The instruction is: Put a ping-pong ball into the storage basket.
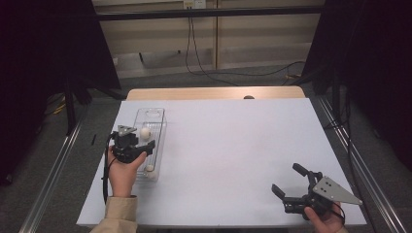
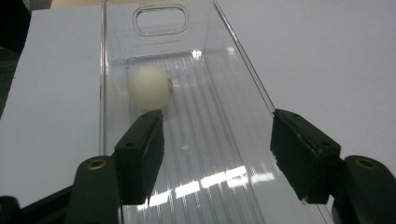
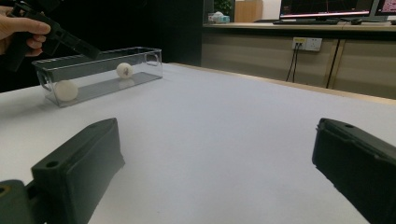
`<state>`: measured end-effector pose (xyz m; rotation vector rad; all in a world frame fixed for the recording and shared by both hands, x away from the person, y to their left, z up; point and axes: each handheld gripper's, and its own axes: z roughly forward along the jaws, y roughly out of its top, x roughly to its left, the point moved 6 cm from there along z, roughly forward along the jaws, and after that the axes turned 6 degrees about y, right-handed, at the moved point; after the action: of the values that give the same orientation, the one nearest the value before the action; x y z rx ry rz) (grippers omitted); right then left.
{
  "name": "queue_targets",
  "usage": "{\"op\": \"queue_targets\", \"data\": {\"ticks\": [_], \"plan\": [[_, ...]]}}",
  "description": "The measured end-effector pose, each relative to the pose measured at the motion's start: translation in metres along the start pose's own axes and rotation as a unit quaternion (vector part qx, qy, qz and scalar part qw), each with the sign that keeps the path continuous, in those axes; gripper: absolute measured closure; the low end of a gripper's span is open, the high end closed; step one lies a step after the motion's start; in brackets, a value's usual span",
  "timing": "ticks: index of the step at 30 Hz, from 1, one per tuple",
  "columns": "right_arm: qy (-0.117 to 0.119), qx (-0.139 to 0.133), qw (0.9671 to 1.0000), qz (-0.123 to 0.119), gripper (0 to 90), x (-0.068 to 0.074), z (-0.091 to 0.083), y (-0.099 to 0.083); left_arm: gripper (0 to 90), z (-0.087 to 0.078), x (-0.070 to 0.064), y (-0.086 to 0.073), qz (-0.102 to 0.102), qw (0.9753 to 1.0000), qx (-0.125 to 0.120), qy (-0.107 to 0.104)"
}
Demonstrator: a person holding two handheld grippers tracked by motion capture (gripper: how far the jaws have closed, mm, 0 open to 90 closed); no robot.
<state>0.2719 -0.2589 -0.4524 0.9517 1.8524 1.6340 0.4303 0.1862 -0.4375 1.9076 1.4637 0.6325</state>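
White table (image 1: 233, 145) spread wide. On its left side, a clear plastic bin (image 1: 158, 116), long axis running near to far. Above the bin's middle, left gripper (image 1: 141, 145), jaws spread and empty. At the near right edge, right gripper (image 1: 290, 180), jaws likewise apart, nothing held. Inside the bin, one white ball (image 1: 145, 131) toward the far end, another white ball (image 1: 150, 168) at the near end.

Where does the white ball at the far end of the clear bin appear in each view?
High view: the far ball lies left of centre, just beyond the left gripper.
Left gripper view: upper left, above the left jaw.
Right gripper view: upper left, toward the bin's right end.
Shared landmark: the clear bin with its handle cut-out.
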Motion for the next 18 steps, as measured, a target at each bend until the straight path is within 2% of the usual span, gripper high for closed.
{"op": "queue_targets", "data": {"ticks": [18], "plan": [[-0.002,-0.001,1.0000,-0.001,0.8,-0.0008,-0.0020,0.0004,18.4,-0.0053,-0.0069,0.0027,0.005,0.9997,-0.020,-0.012]]}}
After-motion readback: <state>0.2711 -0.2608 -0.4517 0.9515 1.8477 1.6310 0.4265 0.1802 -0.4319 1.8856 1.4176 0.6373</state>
